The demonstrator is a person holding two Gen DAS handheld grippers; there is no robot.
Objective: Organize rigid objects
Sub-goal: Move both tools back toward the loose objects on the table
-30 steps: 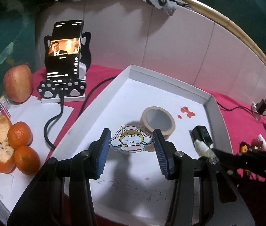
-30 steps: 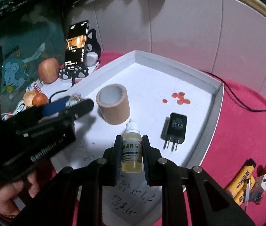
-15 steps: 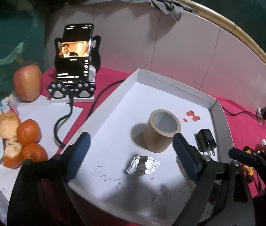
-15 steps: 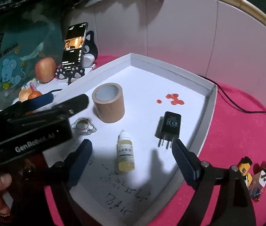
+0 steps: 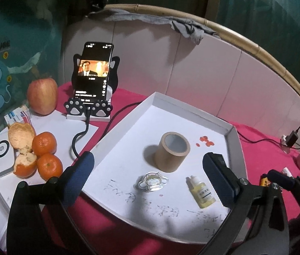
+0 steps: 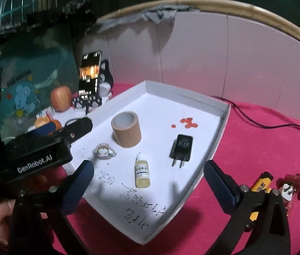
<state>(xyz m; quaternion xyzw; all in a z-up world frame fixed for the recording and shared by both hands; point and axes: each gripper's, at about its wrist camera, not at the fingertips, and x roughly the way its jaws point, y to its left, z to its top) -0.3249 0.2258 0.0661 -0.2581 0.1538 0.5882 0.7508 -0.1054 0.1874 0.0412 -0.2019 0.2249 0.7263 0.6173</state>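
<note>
Charger (image 6: 181, 147) clear in right view only

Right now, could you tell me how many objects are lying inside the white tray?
4: tape roll centre, cartoon charm to its left-front, dropper bottle in front, black charger plug right.

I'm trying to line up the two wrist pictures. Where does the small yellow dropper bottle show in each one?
Left wrist view: the dropper bottle lies in the white tray, lower right, just inside the right finger.
Right wrist view: the bottle lies at centre, cap pointing away from the camera.
Shared landmark: the brown tape roll, standing up-left of it in both.
</note>
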